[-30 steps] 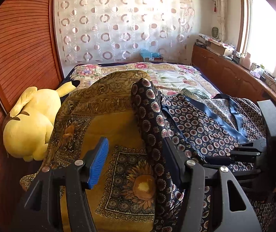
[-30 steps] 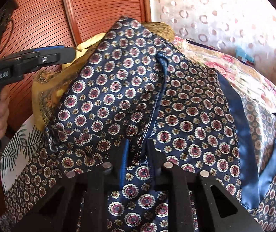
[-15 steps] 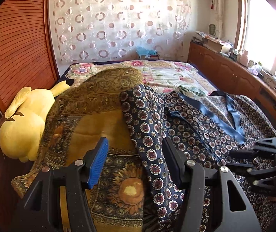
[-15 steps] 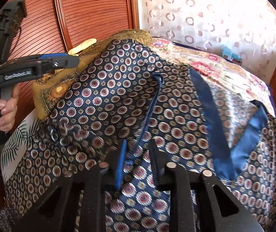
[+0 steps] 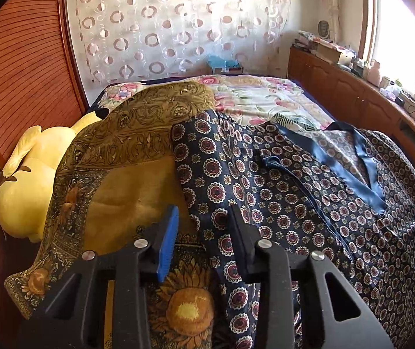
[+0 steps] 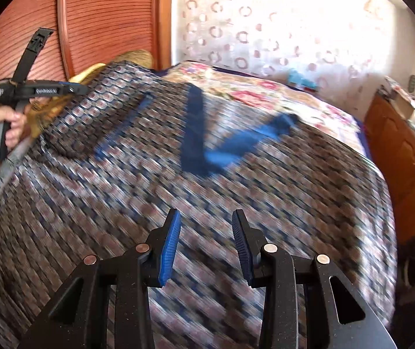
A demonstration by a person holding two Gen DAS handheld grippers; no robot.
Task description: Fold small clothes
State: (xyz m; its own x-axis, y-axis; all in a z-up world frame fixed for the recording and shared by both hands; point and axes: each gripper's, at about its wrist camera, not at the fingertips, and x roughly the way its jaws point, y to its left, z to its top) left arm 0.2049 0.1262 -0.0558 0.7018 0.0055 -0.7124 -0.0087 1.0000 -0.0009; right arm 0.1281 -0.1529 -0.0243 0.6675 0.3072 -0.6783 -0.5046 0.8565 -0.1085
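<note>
- One navy patterned pyjama top (image 5: 309, 197) lies spread on the bed (image 5: 265, 99), overlapping one sunflower throw (image 5: 126, 192).
- One yellow plush toy (image 5: 30, 180) sits beside the throw.
- Left gripper (image 5: 204, 241): jaws closing, the top's edge between them, not yet pinched.
- Right gripper (image 6: 206, 244): opening, nothing held, above the top.

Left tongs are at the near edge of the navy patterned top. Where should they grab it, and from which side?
Probably the folded left edge of the navy patterned top, where it overlaps the yellow sunflower cloth. Come from the cloth side: that edge stands raised, already between the closing left tongs.
</note>
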